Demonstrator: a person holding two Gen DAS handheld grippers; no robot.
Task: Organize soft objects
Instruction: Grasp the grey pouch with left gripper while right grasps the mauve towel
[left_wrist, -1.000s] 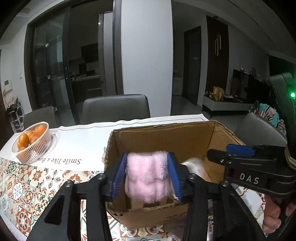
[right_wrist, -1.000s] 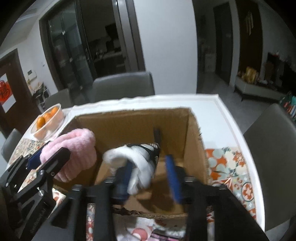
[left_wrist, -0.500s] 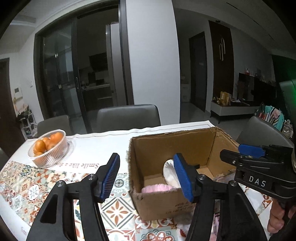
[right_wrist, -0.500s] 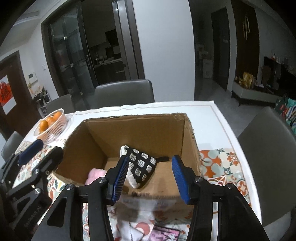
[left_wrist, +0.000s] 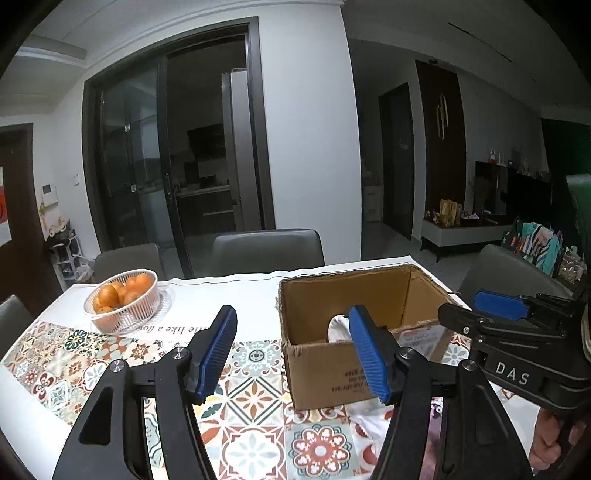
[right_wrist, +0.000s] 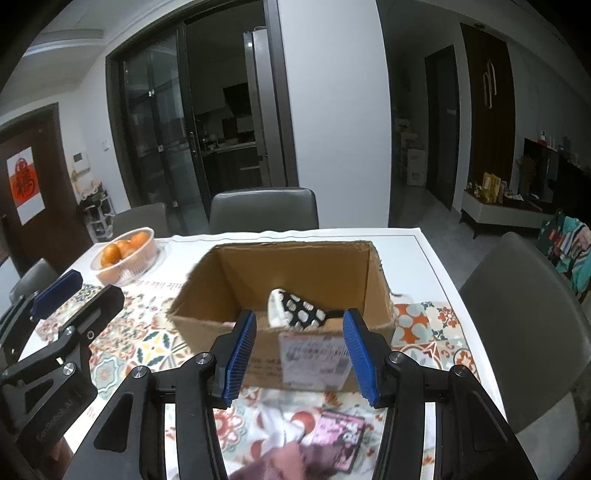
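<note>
Left wrist view shows the left gripper (left_wrist: 293, 349) with its blue fingers wide apart and nothing between them. It hangs over the tiled cloth near the front edge of the table (left_wrist: 258, 284). The right gripper (right_wrist: 299, 356) has its fingers wide apart too and holds nothing. A cardboard box (right_wrist: 236, 325) sits toward the right side of the table. Inside it lies a black and white spotted soft thing (right_wrist: 301, 312). A bowl of oranges (left_wrist: 123, 297) stands near the far left corner.
</note>
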